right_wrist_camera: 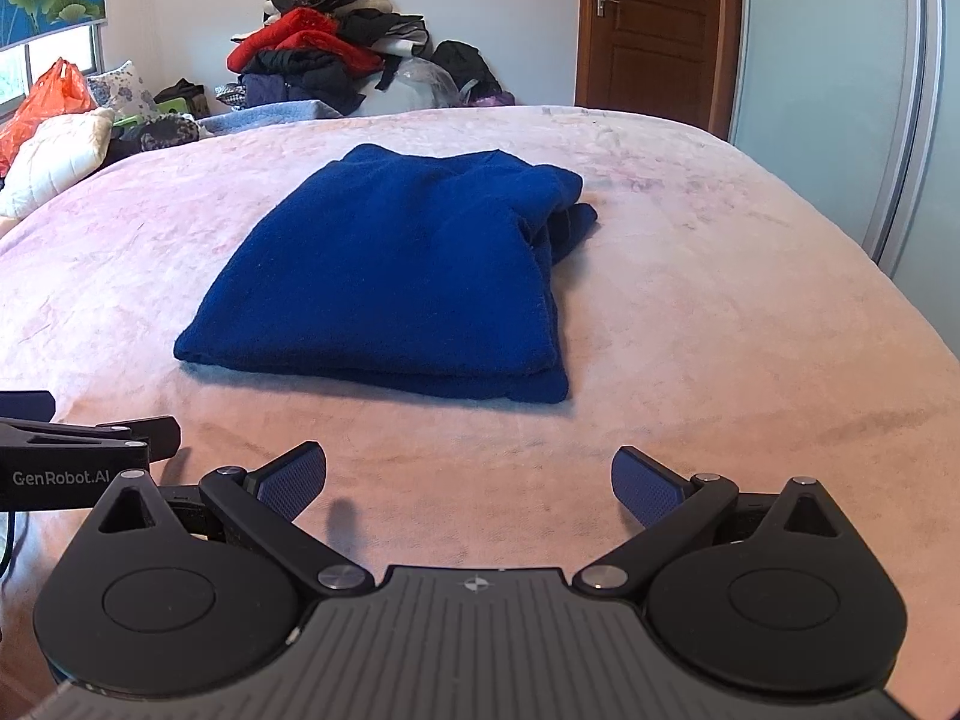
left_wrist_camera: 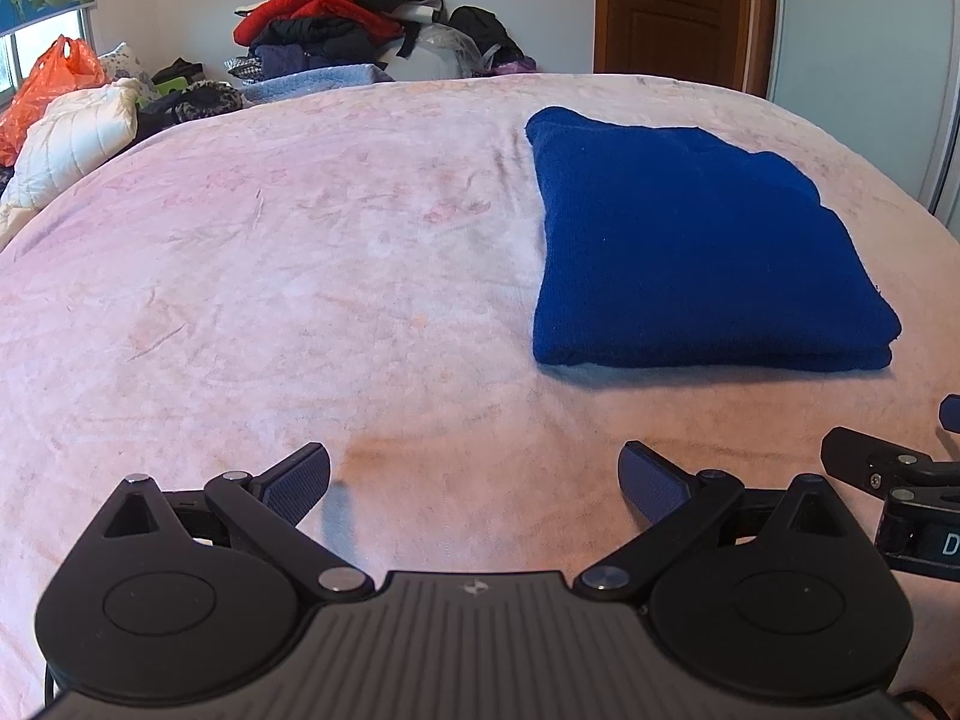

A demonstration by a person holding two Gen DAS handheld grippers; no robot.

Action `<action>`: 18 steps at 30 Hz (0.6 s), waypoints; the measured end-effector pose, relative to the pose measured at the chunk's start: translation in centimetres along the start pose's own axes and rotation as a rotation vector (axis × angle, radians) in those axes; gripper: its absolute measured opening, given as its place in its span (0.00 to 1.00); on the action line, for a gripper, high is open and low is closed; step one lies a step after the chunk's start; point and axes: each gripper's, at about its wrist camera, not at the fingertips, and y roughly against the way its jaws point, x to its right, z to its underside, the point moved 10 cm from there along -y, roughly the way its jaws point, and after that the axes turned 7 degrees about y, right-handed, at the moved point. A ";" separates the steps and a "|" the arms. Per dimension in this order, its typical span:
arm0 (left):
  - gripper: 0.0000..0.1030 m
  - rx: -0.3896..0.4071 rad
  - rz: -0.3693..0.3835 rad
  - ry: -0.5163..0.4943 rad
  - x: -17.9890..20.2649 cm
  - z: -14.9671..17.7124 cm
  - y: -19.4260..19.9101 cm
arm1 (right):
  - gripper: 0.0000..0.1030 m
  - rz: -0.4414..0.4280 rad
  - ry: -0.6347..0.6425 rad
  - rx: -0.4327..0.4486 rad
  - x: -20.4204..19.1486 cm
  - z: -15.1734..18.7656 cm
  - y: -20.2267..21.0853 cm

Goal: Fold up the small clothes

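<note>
A dark blue knitted garment lies folded into a rough rectangle on the pink bedspread; in the right wrist view it sits ahead, with bunched layers at its far right corner. My left gripper is open and empty, above the bed, short of the garment and to its left. My right gripper is open and empty, just short of the garment's near edge. Each gripper's side shows in the other's view.
A heap of red, black and grey clothes is piled against the far wall. An orange plastic bag and a white quilt lie at the bed's far left. A brown door and a sliding wardrobe stand at right.
</note>
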 end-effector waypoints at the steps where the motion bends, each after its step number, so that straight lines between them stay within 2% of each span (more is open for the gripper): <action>1: 1.00 0.001 0.001 0.001 0.0 0.0 0.0 | 0.99 -0.001 -0.004 -0.003 0.0 0.1 -0.1; 18: 1.00 0.008 -0.011 -0.012 0.1 0.0 -0.6 | 0.99 -0.014 -0.020 -0.016 0.2 0.3 -1.2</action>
